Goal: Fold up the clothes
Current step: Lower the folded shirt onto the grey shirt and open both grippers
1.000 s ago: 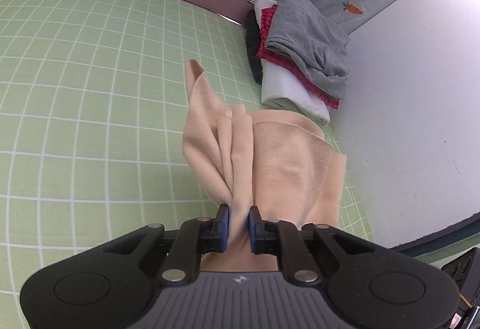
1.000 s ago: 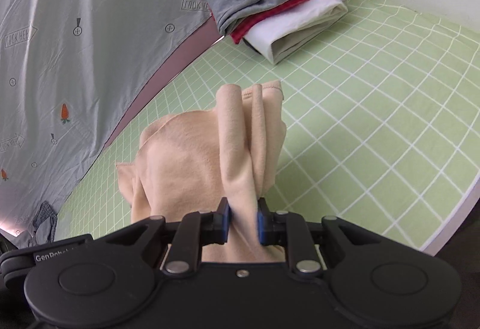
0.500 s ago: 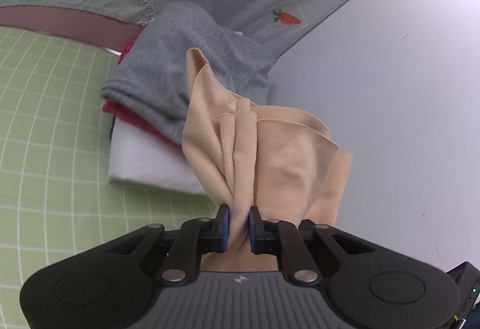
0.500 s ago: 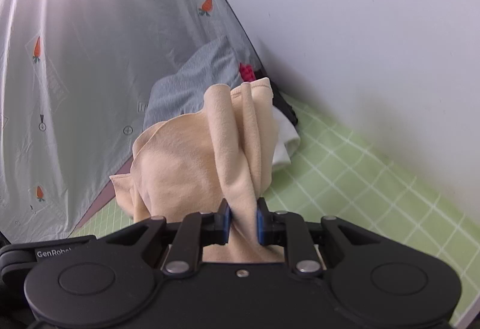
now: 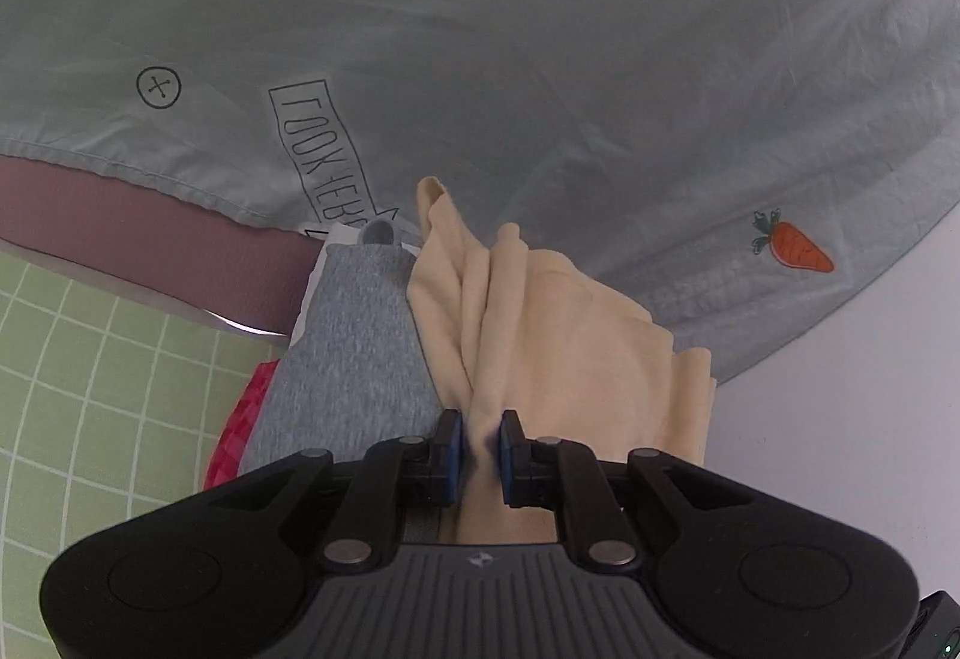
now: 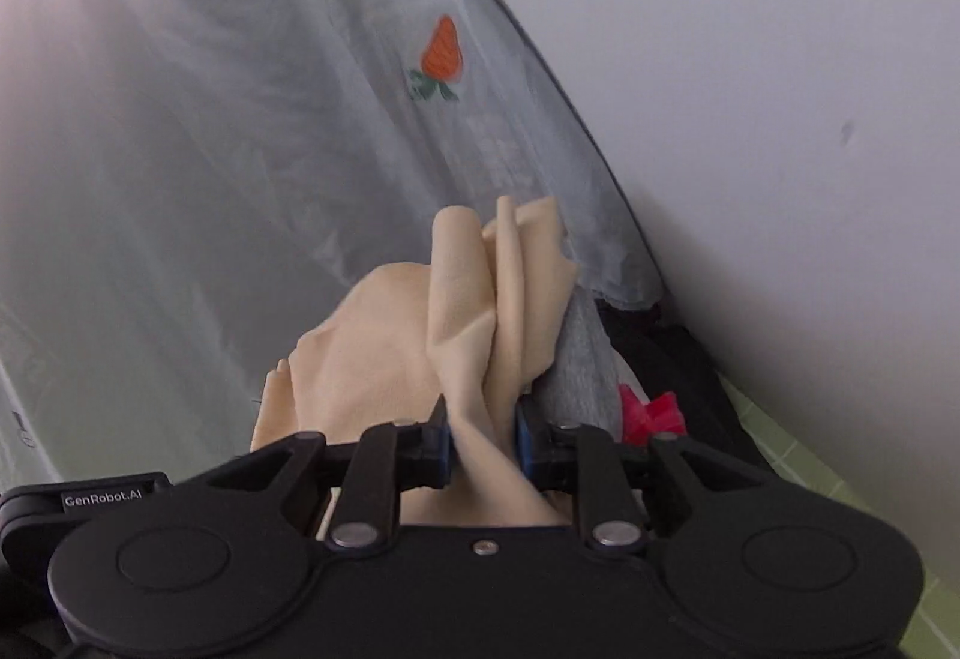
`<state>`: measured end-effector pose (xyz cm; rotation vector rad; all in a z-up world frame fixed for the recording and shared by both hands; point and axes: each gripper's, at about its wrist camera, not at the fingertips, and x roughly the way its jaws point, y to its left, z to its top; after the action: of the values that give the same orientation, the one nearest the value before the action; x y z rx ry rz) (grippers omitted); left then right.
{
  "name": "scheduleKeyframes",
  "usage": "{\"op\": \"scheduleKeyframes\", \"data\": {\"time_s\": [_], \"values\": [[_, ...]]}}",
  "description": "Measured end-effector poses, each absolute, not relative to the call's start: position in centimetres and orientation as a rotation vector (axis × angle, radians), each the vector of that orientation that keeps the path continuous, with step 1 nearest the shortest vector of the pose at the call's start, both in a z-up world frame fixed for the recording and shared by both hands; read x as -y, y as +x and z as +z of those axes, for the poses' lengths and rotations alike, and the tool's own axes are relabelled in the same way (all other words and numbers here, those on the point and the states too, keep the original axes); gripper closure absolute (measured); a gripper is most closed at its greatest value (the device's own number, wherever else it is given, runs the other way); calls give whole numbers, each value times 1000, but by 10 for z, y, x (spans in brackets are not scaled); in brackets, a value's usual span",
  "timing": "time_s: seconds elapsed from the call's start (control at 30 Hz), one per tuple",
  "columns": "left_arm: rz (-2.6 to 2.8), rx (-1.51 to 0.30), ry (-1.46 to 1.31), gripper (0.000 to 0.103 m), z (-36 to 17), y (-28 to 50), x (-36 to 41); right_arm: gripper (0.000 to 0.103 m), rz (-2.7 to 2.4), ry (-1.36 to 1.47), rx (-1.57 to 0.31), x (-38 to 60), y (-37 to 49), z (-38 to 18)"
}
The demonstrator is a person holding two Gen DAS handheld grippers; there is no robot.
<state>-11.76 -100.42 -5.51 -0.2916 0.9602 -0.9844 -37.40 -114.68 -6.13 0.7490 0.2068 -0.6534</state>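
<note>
I am pinching the beige cloth (image 5: 558,335) in both claws, left claw (image 5: 478,449) and right claw (image 6: 482,440) each clamping a bunched edge, holding it gathered just above the grey top (image 5: 354,359) of the stack so it can land there squarely.

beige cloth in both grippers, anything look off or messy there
Nothing is damaged or spilled. The beige cloth is bunched into loose pleats rather than lying flat, pinched by the left gripper and the right gripper. It hangs right over the grey garment topping the folded stack.
</note>
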Motion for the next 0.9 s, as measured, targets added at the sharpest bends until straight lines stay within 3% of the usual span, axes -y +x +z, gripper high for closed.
{"op": "scheduleKeyframes", "data": {"time_s": [0.2, 0.37, 0.4, 0.5, 0.57, 0.63, 0.67, 0.9], "values": [[-1014, -945, -284, 86, -56, -120, 1001, 78, -660, 739, -251, 1165, -348, -92], [-945, -856, -162, 79, -28, -140, 980, 59, -718, 652, -273, 1142, -369, -66], [-913, -824, -125, 71, -21, -147, 972, 56, -749, 613, -280, 1134, -375, -58], [-839, -745, -37, 64, 0, -173, 944, 50, -810, 493, -315, 1104, -396, -37], [-854, -736, -7, 50, 6, -194, 922, 36, -798, 472, -335, 1084, -409, -31], [-855, -719, 23, 21, 10, -221, 895, 24, -780, 460, -353, 1063, -422, -26], [-838, -712, 33, 16, 11, -235, 880, 21, -777, 457, -367, 1053, -429, -26], [-823, -699, 141, 1, 1, -310, 799, 17, -801, 452, -473, 981, -484, -17]]}}
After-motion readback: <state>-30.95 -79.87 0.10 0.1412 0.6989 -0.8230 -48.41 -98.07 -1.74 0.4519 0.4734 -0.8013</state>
